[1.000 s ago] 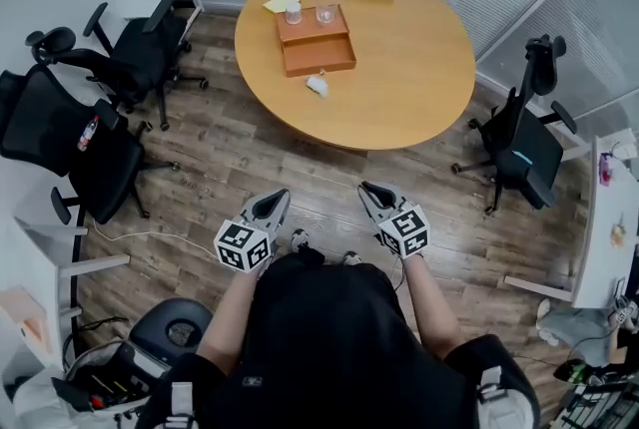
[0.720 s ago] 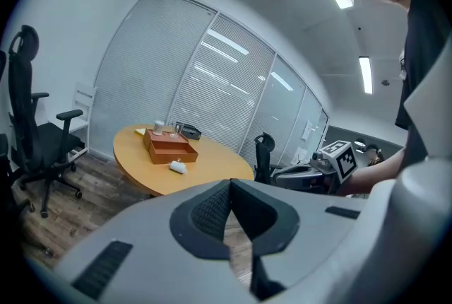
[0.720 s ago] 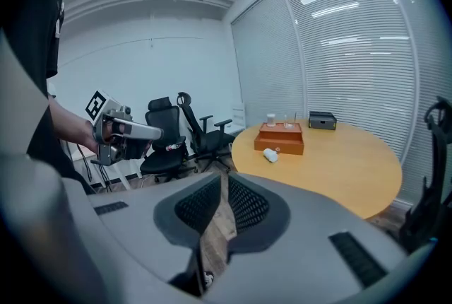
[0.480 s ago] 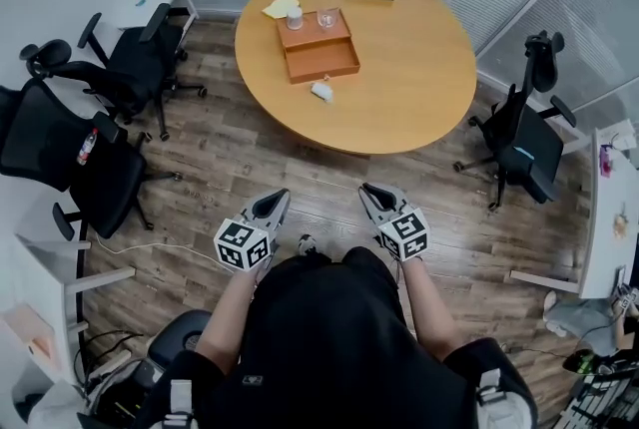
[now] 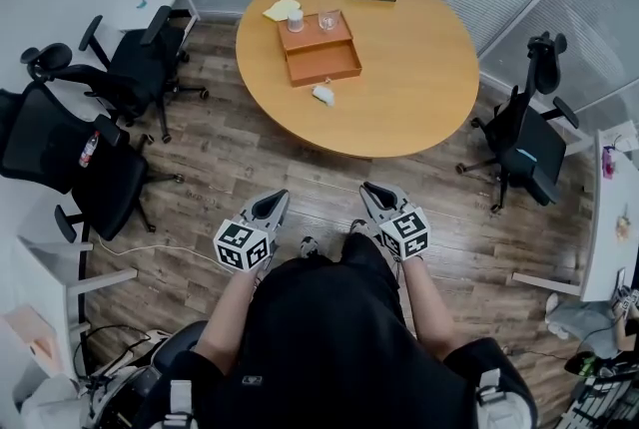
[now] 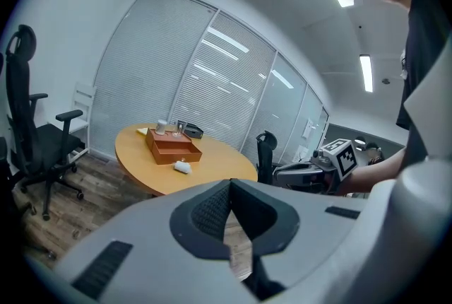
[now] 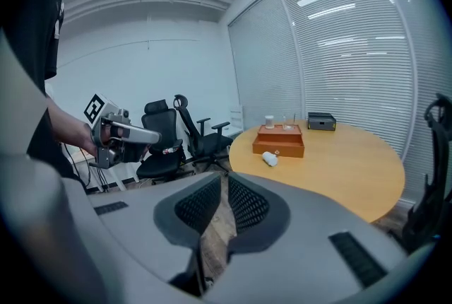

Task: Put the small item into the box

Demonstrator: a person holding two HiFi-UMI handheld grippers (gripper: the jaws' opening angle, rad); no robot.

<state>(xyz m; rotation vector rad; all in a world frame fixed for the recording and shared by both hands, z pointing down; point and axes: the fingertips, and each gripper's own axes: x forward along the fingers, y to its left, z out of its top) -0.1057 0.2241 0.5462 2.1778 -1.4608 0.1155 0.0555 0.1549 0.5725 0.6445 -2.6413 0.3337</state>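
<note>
One small white item [image 5: 322, 95] lies on the round bench [image 5: 419, 78], just beside the orange box [image 5: 321, 64] (two cups [image 5: 294, 17] stand on its far half). Left tool [image 5: 277, 200] and right tool [image 5: 371, 190] are closed, empty, well away.

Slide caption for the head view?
Left gripper and right gripper shut, away from the table; small item lies beside orange box.

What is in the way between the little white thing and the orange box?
Nothing visible. The white item lies on the table close to the orange box, with only bare wood between them.
</note>
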